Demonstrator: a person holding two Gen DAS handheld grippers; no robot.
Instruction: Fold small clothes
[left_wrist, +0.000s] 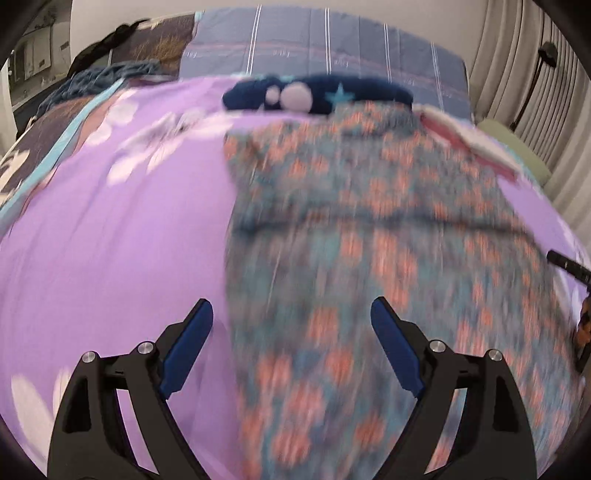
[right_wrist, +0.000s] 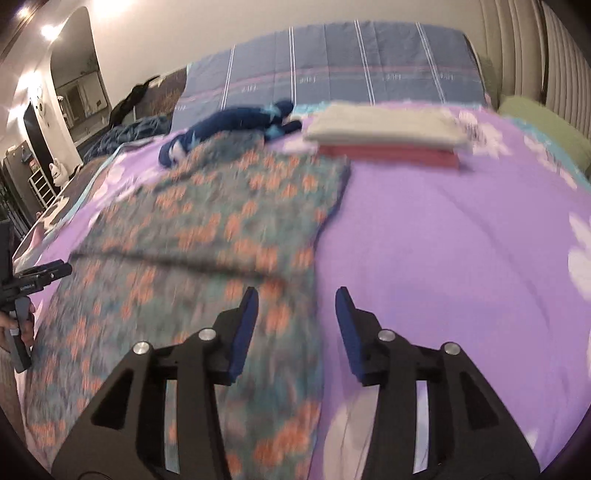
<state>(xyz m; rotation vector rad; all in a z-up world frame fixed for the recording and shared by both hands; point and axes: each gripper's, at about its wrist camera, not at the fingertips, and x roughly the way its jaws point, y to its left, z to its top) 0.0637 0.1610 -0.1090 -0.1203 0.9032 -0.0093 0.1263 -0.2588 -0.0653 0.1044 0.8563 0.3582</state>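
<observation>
Cloth (left_wrist: 369, 240) with orange flowers lies spread ahead of the left gripper (left_wrist: 291, 314), jaws wide and empty, and beneath the half-open, empty right gripper (right_wrist: 297, 302).

Purple bedsheet (right_wrist: 461, 229), striped pillow (right_wrist: 332, 74)

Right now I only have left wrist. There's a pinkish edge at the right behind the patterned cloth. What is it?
Observer: A folded stack, a cream piece on top of a red one, lying on the purple sheet.
Operator: Touching the patterned garment?
Observer: Its red bottom edge sits just past the patterned garment's far right corner; blur hides whether they touch.
Operator: Right gripper holding anything?
Observer: No. The right gripper is open, straddling the garment's right edge, pads clear of the cloth.
</observation>
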